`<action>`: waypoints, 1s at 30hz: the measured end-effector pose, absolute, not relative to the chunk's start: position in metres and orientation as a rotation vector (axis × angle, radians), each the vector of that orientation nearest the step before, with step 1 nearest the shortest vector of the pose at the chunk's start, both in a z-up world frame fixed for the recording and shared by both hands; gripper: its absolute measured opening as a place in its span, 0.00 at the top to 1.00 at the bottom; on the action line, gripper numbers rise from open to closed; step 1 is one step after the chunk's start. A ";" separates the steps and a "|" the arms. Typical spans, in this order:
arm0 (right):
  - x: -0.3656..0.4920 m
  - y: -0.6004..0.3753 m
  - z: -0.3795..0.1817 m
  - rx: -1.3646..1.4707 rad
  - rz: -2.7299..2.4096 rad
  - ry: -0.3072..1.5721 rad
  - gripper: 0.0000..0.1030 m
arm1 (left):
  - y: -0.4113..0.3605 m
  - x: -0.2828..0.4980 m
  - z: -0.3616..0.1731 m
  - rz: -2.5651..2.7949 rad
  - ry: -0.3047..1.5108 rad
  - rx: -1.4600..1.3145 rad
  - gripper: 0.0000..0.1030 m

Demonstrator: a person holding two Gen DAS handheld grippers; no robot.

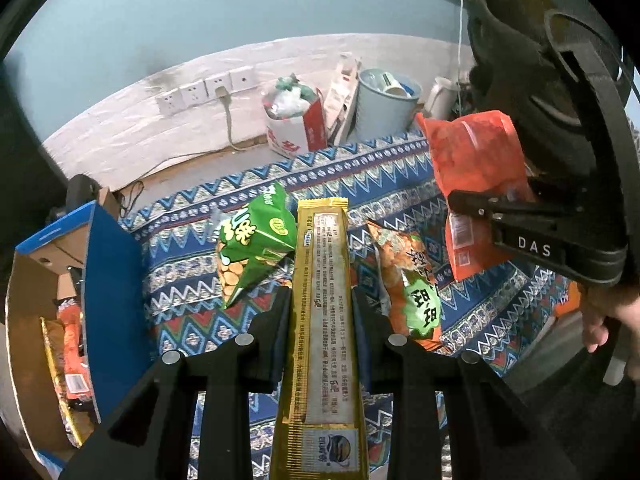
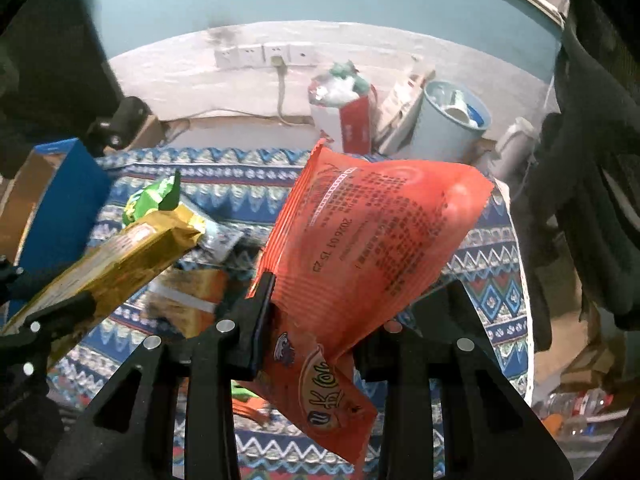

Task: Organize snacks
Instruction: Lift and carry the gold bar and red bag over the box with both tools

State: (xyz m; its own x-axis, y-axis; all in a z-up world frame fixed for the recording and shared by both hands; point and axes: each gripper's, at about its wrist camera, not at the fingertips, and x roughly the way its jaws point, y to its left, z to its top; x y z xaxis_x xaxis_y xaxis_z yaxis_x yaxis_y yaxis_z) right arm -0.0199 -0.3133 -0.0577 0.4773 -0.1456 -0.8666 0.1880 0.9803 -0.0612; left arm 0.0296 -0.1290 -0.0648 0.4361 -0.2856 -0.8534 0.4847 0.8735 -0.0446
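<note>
My left gripper is shut on a long gold snack packet that runs up between its fingers, above the patterned cloth. My right gripper is shut on an orange snack bag, lifted off the table; the same orange bag and right gripper show at the right in the left wrist view. The gold packet crosses the left of the right wrist view. A green cracker bag and an orange-and-green snack bag lie on the cloth.
A blue cardboard box with several snacks inside stands open at the left. The table carries a blue patterned cloth. Behind it are a white bag, a pale bin and wall sockets. A hand is at the right.
</note>
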 end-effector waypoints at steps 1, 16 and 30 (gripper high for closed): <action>-0.019 -0.310 -0.056 0.043 -0.197 1.050 0.69 | -0.126 0.030 -0.063 -0.482 1.010 0.214 0.72; 0.009 -0.250 -0.044 0.005 -0.089 1.038 0.69 | -0.060 0.031 -0.028 -0.386 0.893 0.153 0.72; 0.043 -0.170 -0.040 -0.060 0.040 1.038 0.69 | 0.027 0.039 -0.016 -0.258 0.845 0.051 0.72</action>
